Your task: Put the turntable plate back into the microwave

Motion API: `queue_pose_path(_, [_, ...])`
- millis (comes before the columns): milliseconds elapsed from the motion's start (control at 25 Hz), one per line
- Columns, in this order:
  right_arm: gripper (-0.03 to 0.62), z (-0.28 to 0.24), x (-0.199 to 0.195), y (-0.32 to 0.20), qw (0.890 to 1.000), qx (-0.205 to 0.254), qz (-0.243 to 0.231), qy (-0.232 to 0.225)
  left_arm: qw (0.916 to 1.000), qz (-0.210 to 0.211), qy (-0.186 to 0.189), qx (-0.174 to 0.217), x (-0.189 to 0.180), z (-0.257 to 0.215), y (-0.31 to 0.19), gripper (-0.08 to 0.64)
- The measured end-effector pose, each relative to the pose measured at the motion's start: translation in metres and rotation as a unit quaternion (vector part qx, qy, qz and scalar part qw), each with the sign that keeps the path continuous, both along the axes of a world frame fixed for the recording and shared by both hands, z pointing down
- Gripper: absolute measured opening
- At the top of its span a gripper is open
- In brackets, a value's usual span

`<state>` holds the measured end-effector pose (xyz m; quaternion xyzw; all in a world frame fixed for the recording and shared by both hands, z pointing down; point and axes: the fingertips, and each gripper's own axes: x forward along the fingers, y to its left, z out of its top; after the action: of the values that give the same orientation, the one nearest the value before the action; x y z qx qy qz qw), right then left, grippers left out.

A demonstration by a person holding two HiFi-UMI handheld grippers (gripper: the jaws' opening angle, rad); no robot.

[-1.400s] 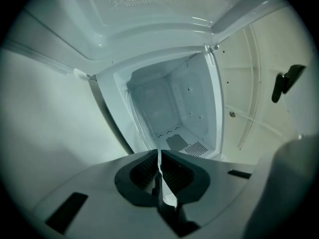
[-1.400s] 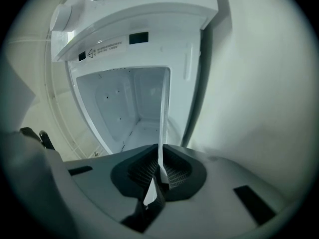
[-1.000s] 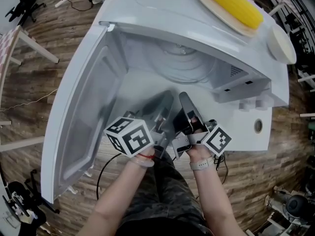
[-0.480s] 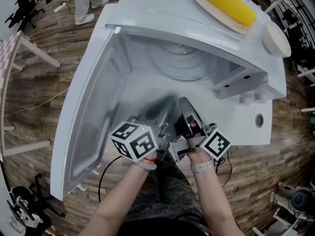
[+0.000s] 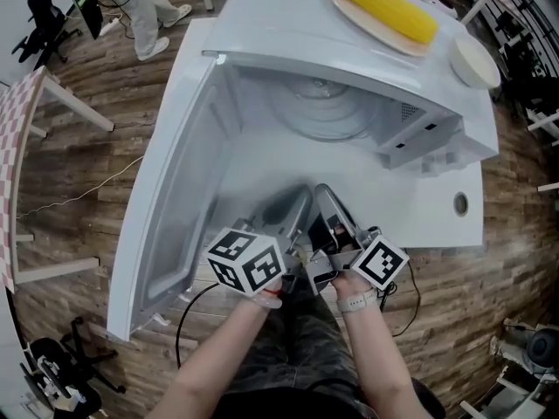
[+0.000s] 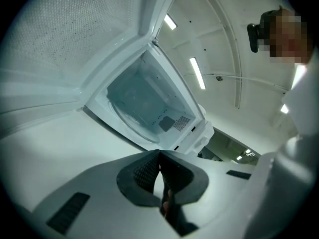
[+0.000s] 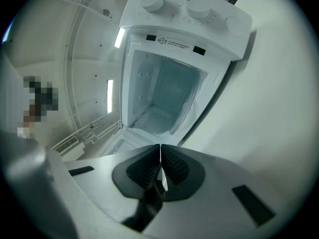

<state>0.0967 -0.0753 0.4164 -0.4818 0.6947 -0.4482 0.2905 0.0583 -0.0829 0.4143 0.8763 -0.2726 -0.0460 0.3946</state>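
**Clear round glass turntable plate**: lies inside the cavity of the white microwave oven. Its rim is close to the cavity walls, and nothing holds it.

**Microwave door**: swung wide open to the left. It stands like a wall along the left gripper's left side, and the cavity mouth is unobstructed.

**Left gripper**: jaws pressed together with nothing between them. The tip is over the bare white tabletop in front of the cavity mouth, well apart from the plate.

**Right gripper**: jaws also together and empty. It is just beside the left gripper, with the two tips near each other. Open tabletop lies to its right, up to the table's edge.

**On the microwave's top:** a yellow corn cob on an oval cream platter near the rear edge, and a round cream dish at the right corner.

**Surroundings:** brown wooden floor; a person's legs at the far left.
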Motion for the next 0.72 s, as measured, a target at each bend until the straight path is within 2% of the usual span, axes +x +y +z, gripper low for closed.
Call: queue_pose_path(720, [0.025,-0.015,-0.013,0.053,1.000,-0.011,0.012,0.003,0.9998,0.000,-0.014,0.013,-0.016,-0.021,0.044,0.014])
